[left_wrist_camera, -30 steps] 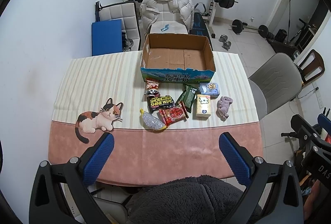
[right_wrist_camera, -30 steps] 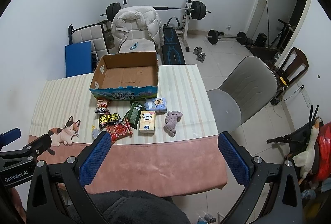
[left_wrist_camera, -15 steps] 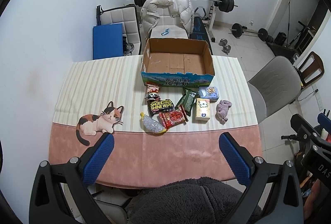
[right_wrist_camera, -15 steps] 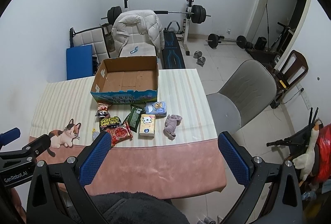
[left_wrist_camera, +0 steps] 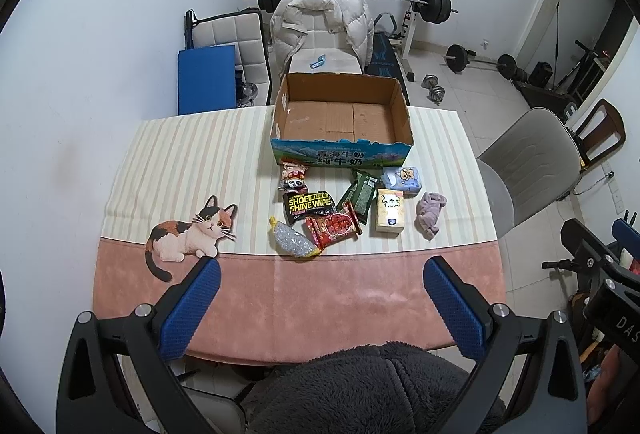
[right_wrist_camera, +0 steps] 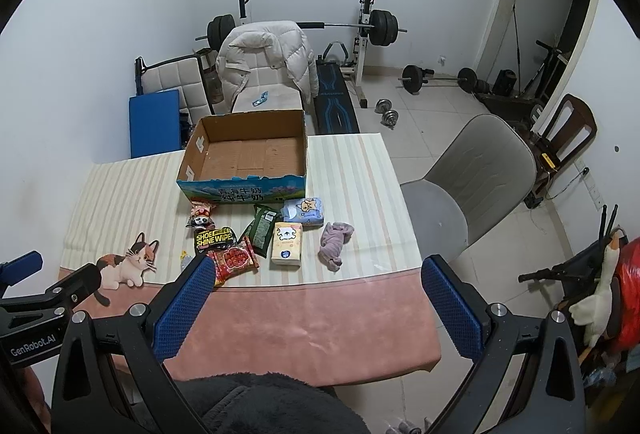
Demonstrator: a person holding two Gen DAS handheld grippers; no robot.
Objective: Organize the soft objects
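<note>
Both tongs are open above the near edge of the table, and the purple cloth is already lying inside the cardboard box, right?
Not quite. The purple cloth lies on the table, nearer than the cardboard box, which is empty, as the right wrist view shows. The left tongs and right tongs are indeed open.

The worktop point(left_wrist_camera: 192, 161) is covered in cream stripes and pink, the cardboard box point(left_wrist_camera: 342, 153) is printed blue, and the tongs' pads point(left_wrist_camera: 190, 308) are blue.

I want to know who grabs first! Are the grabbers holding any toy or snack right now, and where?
Nothing is held. The left gripper and right gripper are both open above the table's near edge, away from the snacks.
</note>
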